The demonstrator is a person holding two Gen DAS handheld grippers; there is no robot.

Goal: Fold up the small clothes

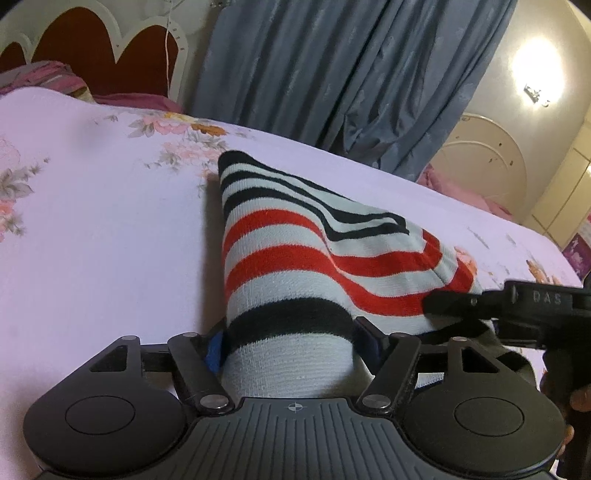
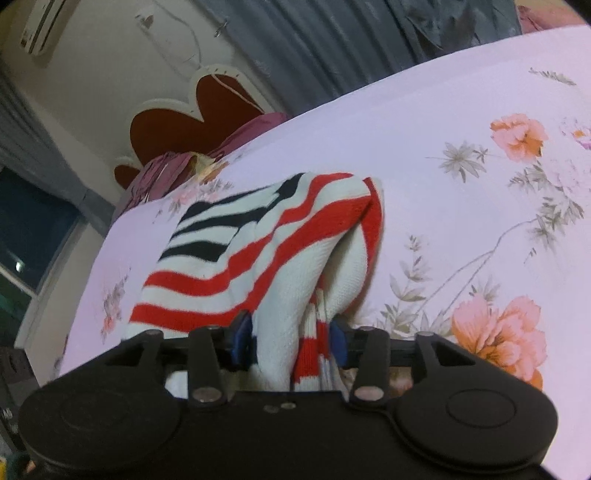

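1. Nearest to us, the left gripper (image 1: 291, 347) has its jaws closed in on the white end of a knitted garment with red, black and white stripes (image 1: 295, 258), the cloth filling the gap between the blue pads.
2. Our right gripper (image 2: 291, 343) likewise pinches a bunched fold of the same striped knit garment (image 2: 258, 251), white and red cloth wedged between its blue pads.
3. In the left wrist view, the right gripper (image 1: 454, 306) comes in from the right side and touches the garment's edge; its black body carries raised letters that read "DAS", the rest cut off.
4. The garment is raised at the gripped ends and slopes down onto the pale pink bedsheet printed with pink and orange flowers (image 2: 461, 155).
5. Beyond it we see purple bedding (image 2: 162, 173) heaped near a white headboard with dark red scalloped panels (image 2: 177, 122).
6. Farthest, grey-blue curtains (image 1: 332, 66) hang, with a white air conditioner (image 2: 42, 22) up on the wall; its label is too blurred to read.
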